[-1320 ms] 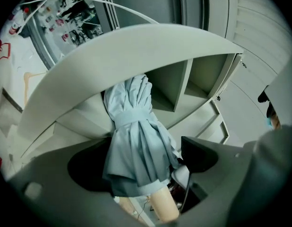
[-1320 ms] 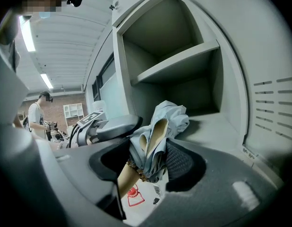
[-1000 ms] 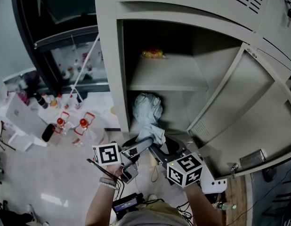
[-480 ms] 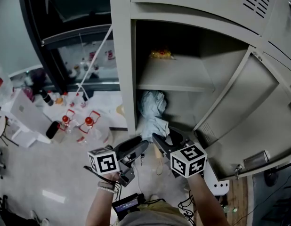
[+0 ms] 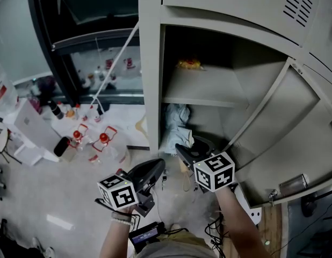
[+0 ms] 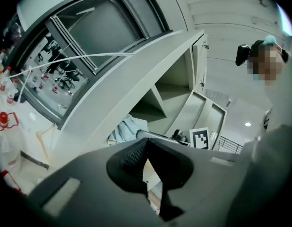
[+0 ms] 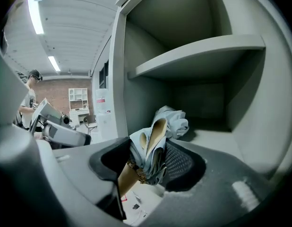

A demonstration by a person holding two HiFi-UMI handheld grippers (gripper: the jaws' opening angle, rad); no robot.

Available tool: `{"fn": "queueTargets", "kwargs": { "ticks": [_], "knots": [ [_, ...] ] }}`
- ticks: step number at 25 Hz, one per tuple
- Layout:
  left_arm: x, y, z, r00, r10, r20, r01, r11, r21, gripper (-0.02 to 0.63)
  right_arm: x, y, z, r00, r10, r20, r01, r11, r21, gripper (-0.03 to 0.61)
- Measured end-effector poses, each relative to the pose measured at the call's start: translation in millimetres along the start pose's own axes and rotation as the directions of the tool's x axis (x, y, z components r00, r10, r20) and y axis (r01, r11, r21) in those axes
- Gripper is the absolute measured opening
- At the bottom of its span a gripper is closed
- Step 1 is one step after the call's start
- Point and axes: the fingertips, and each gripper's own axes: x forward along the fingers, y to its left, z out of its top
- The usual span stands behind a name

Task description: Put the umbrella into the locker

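Head view shows the grey locker (image 5: pixel 150 63) filling the upper right of the frame, its door (image 5: pixel 295 128) swung wide toward the right edge. A shelf (image 5: pixel 209 93) splits the open bay into an upper and a lower compartment. The pale blue folded umbrella (image 5: pixel 177 123) sits at centre frame, its crumpled far end already inside the lower compartment and resting on or close to its floor. Its near end hangs out past the front edge.

The right gripper (image 5: pixel 188 147) holds that near end. In the right gripper view its jaws are clamped on bunched fabric and a tan, strap-like part, with the handle end trailing below them. The left gripper (image 5: pixel 158 165), at lower centre-left, has its jaws pressed together with nothing between them, and it stands off to the left of the locker's opening. A small yellow item (image 5: pixel 188 64) lies at the back of the upper compartment, well clear of the work.

The step in hand looks like the final push inward. To do it well, the right gripper should probably drive the bundle deeper along the compartment floor, staying under the shelf. It should let go only once the handle end has passed the front edge, since loose fabric could catch there and drag the umbrella back out.
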Motion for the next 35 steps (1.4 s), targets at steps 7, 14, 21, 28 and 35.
{"fn": "queueTargets", "kwargs": {
  "ticks": [7,14,21,28,35],
  "knots": [
    [-8.1,-7.0,6.0,1.0,0.003,0.007,-0.003,0.999,0.032,0.012,22.1,-18.2,9.5,0.999,-0.021,-0.024,0.02,0.999,-0.048,0.215],
    [-14.3,-8.7,11.1,1.0,0.008,0.019,-0.009,0.998,0.055,0.012,45.3,-38.6,18.1,0.998,-0.037,-0.043,0.033,0.996,-0.082,0.213],
    [-15.8,-10.1,11.4,1.0,0.007,0.005,-0.007,0.998,0.068,0.012,64.5,-51.4,25.1,0.998,-0.039,-0.055,0.031,0.991,-0.133,0.213],
    [-15.6,-13.2,11.5,1.0,0.011,0.002,-0.011,0.996,0.085,0.012,79.3,-61.3,30.2,0.996,-0.058,-0.069,0.046,0.985,-0.164,0.215],
    [-16.3,-15.6,11.3,1.0,0.006,0.003,-0.006,0.996,0.09,0.012,63.8,-56.8,32.4,0.998,-0.057,-0.041,0.05,0.985,-0.164,0.259]
  ]
}}
